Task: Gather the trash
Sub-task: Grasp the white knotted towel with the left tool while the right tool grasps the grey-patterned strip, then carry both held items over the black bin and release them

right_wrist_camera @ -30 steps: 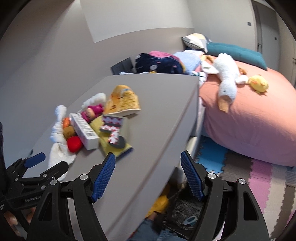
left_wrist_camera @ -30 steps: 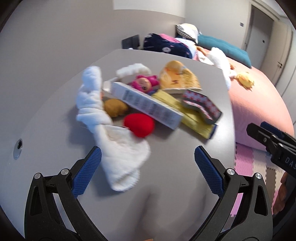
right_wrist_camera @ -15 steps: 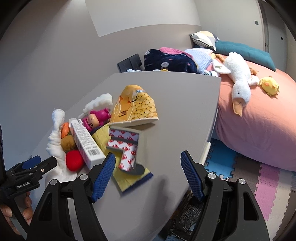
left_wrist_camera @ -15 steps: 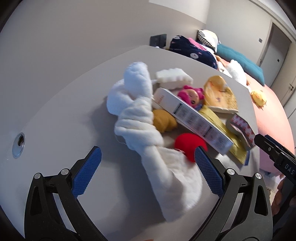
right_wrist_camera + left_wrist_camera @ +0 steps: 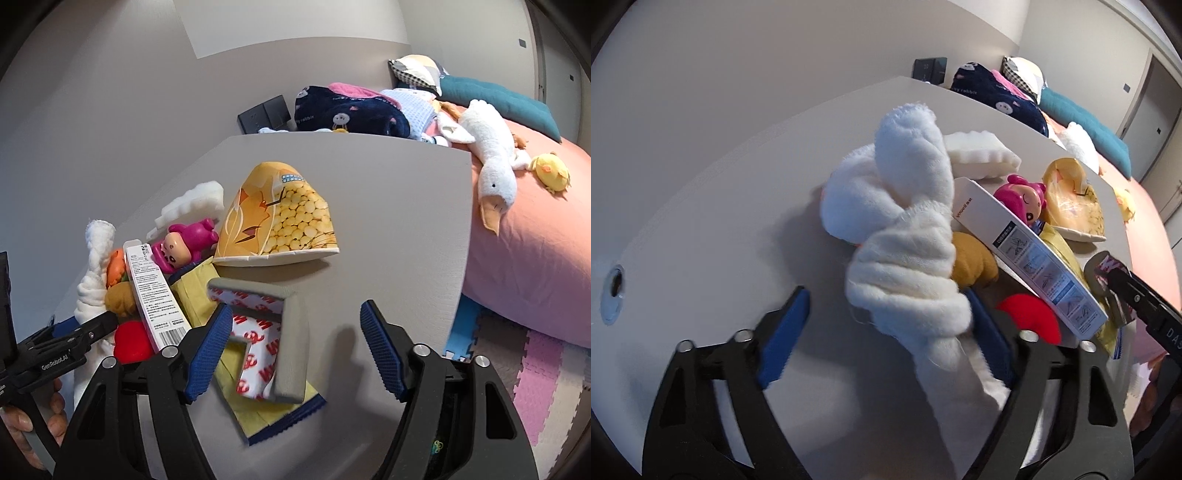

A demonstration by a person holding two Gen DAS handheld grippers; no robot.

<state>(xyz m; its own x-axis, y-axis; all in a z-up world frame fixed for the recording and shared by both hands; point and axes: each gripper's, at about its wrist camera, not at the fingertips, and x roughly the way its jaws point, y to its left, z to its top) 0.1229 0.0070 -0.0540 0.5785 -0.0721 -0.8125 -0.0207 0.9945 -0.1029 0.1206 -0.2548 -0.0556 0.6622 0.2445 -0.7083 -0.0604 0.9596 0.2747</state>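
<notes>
A heap of litter lies on the grey table (image 5: 388, 221). A twisted white cloth (image 5: 905, 236) runs between the fingers of my left gripper (image 5: 886, 306), whose jaws are closing. Its left pad (image 5: 783, 336) stands clear of the cloth and the right pad is partly hidden behind it. Beside the cloth lie a long white box (image 5: 1027, 258), a red ball (image 5: 1027, 314), a brown plush (image 5: 971, 258) and a pink doll (image 5: 1023, 199). My right gripper (image 5: 295, 310) is closing slightly over a grey corner piece (image 5: 291, 332) lying on a yellow packet (image 5: 266, 410), without pressing it. A squashed yellow cup (image 5: 280, 221) lies behind.
White foam (image 5: 192, 203) sits at the back of the heap. The table's right edge drops to coloured floor mats (image 5: 535, 369) and a pink bed (image 5: 535, 240) with a goose plush (image 5: 491, 162). A cable hole (image 5: 613, 291) is at the table's left.
Both grippers have come in closer and lower to the heap. The left jaws have narrowed, with the white cloth now between them. The right gripper now stands over the grey corner piece.
</notes>
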